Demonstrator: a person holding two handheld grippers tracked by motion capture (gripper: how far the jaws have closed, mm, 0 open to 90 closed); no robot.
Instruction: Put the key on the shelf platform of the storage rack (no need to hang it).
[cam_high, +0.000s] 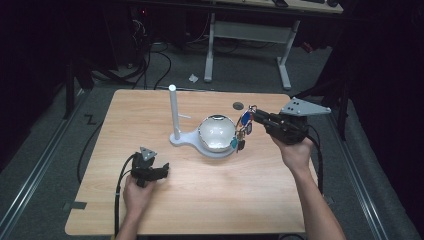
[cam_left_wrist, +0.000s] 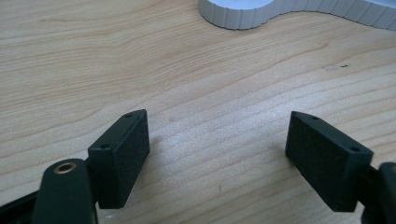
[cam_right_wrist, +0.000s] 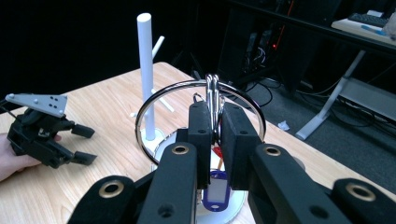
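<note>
My right gripper (cam_high: 255, 117) is shut on a large metal key ring (cam_high: 244, 120), from which several keys and coloured tags (cam_high: 237, 142) hang beside the white bowl (cam_high: 216, 132). In the right gripper view the pads (cam_right_wrist: 201, 126) pinch the ring (cam_right_wrist: 149, 107) where its clips meet, and a blue tag (cam_right_wrist: 215, 191) dangles below. The white stand has an upright pole (cam_high: 173, 112) with a small side peg. My left gripper (cam_high: 162, 170) rests low on the table at the front left, open, with bare wood between its pads (cam_left_wrist: 121, 154).
The white stand's ribbed base (cam_left_wrist: 243, 14) lies just ahead of the left gripper. The wooden table (cam_high: 200, 200) has a dark grommet hole (cam_high: 238, 105) at the back right. Beyond the far edge stand a desk frame (cam_high: 247, 35) and cables on the floor.
</note>
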